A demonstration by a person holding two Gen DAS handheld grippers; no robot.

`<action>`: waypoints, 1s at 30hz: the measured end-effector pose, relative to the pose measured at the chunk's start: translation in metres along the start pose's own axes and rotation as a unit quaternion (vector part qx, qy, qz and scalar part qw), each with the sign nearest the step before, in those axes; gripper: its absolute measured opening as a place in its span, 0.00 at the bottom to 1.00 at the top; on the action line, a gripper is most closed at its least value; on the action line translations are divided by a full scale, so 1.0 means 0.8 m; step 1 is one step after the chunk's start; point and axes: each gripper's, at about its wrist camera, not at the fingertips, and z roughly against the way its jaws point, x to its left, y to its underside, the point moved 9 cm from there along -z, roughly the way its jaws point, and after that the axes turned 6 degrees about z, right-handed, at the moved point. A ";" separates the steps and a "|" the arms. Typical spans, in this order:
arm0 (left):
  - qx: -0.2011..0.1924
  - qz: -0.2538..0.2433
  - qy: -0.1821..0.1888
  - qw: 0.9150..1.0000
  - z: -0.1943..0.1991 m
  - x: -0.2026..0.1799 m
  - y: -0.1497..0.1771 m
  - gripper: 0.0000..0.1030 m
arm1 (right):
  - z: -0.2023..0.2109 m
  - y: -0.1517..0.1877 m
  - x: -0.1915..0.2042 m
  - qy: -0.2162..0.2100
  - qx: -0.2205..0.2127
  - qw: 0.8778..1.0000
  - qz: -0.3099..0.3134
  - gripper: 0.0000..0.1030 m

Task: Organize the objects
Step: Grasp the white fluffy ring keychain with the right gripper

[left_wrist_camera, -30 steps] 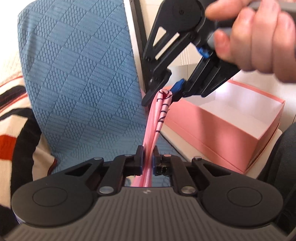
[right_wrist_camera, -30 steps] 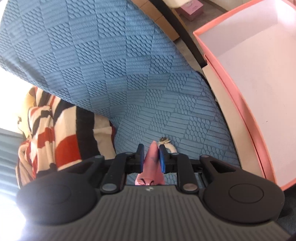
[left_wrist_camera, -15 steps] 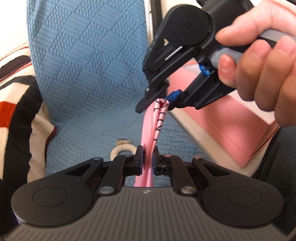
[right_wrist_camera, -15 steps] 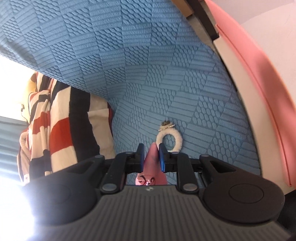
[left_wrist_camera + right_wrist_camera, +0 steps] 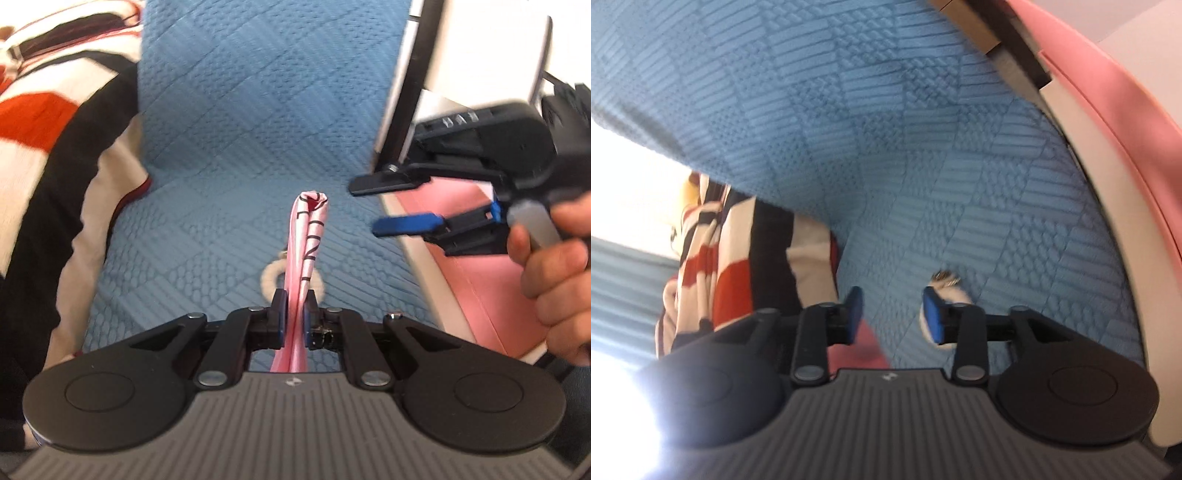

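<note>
Blue quilted cover [image 5: 240, 110] underneath, pink box [image 5: 491, 280] off to the right. Left gripper [image 5: 294, 317] clenched on pink ribbon [image 5: 308, 236], folded end standing ahead of its jaws. Right gripper [image 5: 399, 203] released, spread, beside that end. Probably mid-folding; next, carry toward box.

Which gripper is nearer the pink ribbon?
Left. The left gripper is clamped on the pink ribbon; the right gripper hangs open to its right, apart from it.
</note>
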 end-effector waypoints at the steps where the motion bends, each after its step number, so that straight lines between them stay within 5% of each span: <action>1: 0.003 0.007 -0.003 1.000 -0.002 0.003 0.001 0.10 | -0.007 0.000 -0.004 0.008 0.005 1.000 0.007 0.42; 9: 0.022 0.046 -0.012 0.999 -0.019 0.025 -0.001 0.10 | -0.059 0.007 0.003 0.089 0.044 0.981 0.165 0.42; 16: 0.033 0.059 -0.013 0.998 -0.032 0.036 -0.002 0.10 | -0.096 0.033 0.000 0.123 0.082 0.963 0.225 0.42; 24: 0.042 0.060 -0.016 0.997 -0.042 0.038 0.001 0.11 | -0.117 0.038 0.012 0.161 0.072 0.934 0.310 0.40; 30: 0.042 0.055 -0.018 0.997 -0.044 0.039 0.002 0.11 | -0.126 0.039 0.010 0.176 0.061 0.921 0.343 0.26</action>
